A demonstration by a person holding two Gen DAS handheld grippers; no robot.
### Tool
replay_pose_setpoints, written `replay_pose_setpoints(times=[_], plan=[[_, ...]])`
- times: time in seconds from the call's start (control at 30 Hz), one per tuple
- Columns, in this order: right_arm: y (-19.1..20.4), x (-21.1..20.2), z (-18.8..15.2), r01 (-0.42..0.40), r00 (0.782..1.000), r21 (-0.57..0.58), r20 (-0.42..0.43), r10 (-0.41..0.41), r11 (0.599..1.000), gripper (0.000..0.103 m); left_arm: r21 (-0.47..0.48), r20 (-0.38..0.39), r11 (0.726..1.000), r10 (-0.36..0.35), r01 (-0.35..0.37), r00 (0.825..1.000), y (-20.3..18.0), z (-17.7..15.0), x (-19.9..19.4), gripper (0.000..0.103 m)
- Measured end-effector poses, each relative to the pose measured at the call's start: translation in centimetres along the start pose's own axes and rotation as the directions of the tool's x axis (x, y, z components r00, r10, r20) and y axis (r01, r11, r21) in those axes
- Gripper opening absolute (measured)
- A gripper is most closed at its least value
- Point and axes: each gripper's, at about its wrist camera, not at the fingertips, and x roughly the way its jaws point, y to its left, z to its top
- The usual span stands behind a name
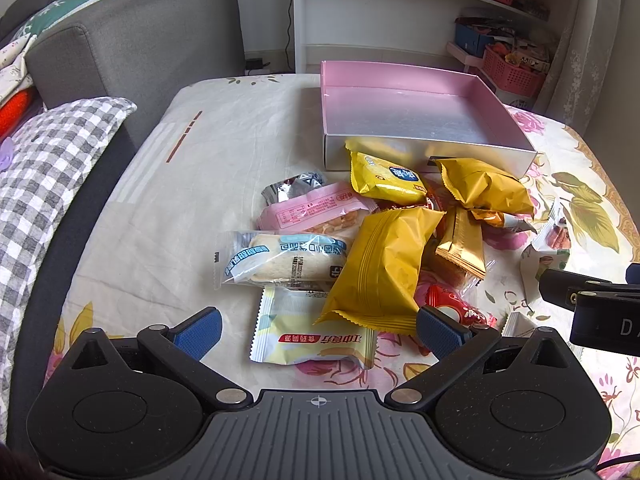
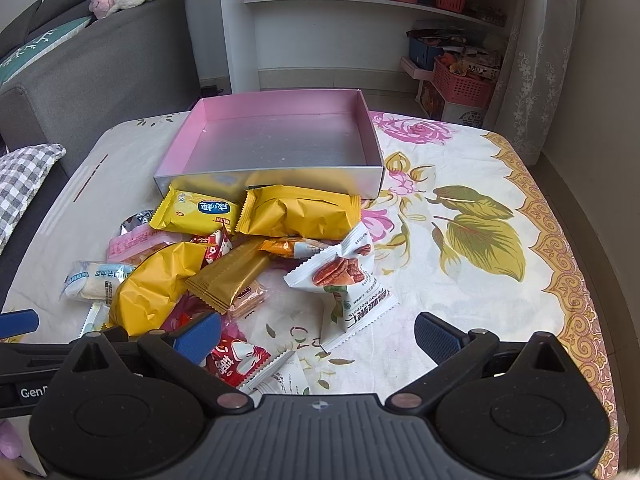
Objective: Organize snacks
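Behind the snack pile (image 2: 240, 256), the pink box (image 2: 366, 128) sits empty, ready for filling. Your left gripper (image 1: 318, 330) and right gripper (image 2: 318, 336) hover over the packets, both spread wide and holding nothing, so you can pick 1 each.

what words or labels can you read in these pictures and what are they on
"GenR", cut off at the frame edge: on the left gripper body in the right wrist view.
"D", cut off: on the right gripper body in the left wrist view.
"pecan kernels", small: on the white pecan packet.
Chinese print on the yellow biscuit packet, red candy packet and bread roll wrapper: not legible enough to quote.
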Motion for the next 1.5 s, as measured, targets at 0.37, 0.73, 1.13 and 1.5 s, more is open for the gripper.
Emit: replay_pose_setpoints(times=[0.37, 0.73, 1.13, 1.5], plan=[[0.1, -0.1, 0.0, -0.003, 1.000, 0.002, 0.000, 0.003, 1.000, 0.096, 0.000, 0.000, 1.000, 0.000, 0.000, 1.000, 0.0, 0.0, 0.0, 0.103], [0.1, 0.0, -0.1, -0.007, 1.000, 0.006, -0.001, 0.007, 1.000, 0.096, 0.001, 0.001, 1.000, -0.001, 0.001, 1.000, -0.1, 0.0, 0.0, 0.103], [0.1, 0.1, -0.1, -0.005, 1.000, 0.003, 0.013, 0.005, 1.000, 0.096, 0.011, 0.007, 1.000, 0.000, 0.000, 1.000, -0.4, 0.1, -0.2, 0.103], [-1.3, -0.2, 1.2, -0.043, 0.999, 0.034, -0.031, 0.044, 0.999, 0.096, 0.066, 0.048, 0.997, -0.033, 0.030, 0.998, 0.2, 1.5, -0.6, 0.103]])
